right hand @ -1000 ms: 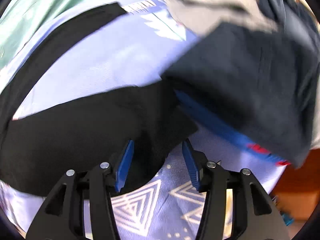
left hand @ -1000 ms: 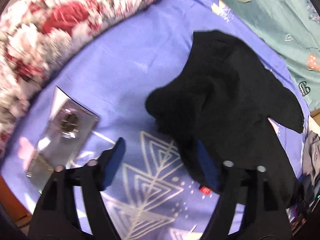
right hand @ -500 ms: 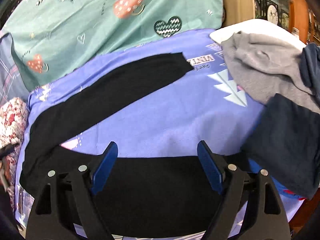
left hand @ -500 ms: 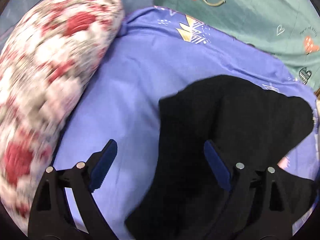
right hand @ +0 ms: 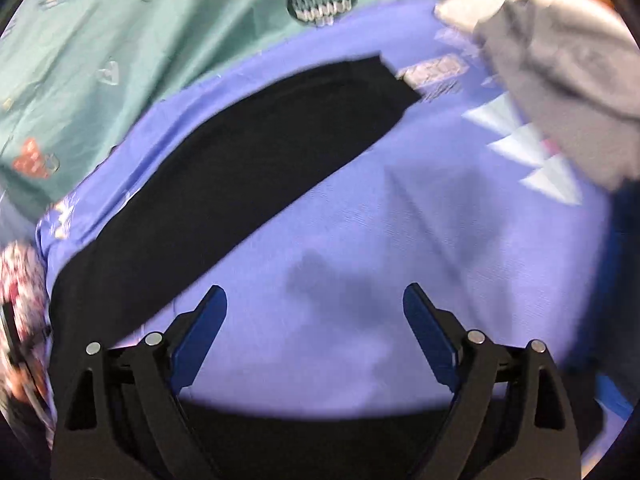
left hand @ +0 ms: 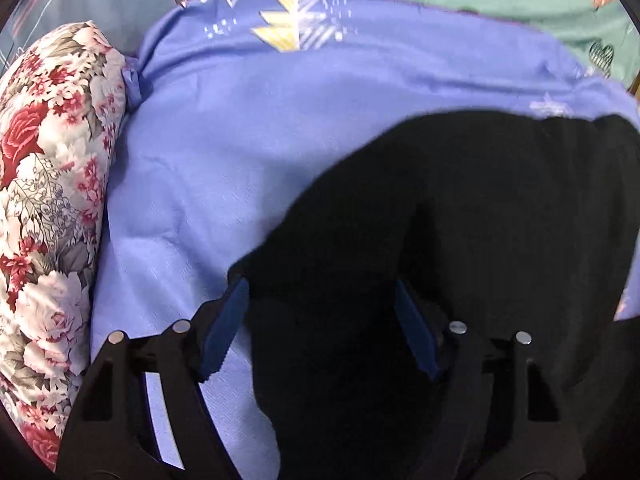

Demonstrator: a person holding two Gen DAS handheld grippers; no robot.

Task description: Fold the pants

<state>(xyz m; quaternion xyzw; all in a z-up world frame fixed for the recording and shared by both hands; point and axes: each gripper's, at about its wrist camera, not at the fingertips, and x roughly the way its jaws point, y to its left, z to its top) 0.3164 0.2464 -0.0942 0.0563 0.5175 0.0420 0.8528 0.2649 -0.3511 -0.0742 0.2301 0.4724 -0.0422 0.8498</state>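
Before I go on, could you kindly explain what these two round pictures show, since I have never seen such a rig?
A person holds a two-finger clamp in each hand; a fisheye camera on each looks along its blue-padded fingers. In the left view, the left gripper is open, astride an edge of the black fabric pants, gripping nothing. In the right view, the right gripper is open over the purple patterned bedsheet, one pant leg stretching beyond. A floral pillow and grey crumpled garment lie at the sides.

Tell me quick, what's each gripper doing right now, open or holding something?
Left gripper: open, fingers straddling the black pants, not clamped.
Right gripper: open, holding nothing, above the blue sheet.
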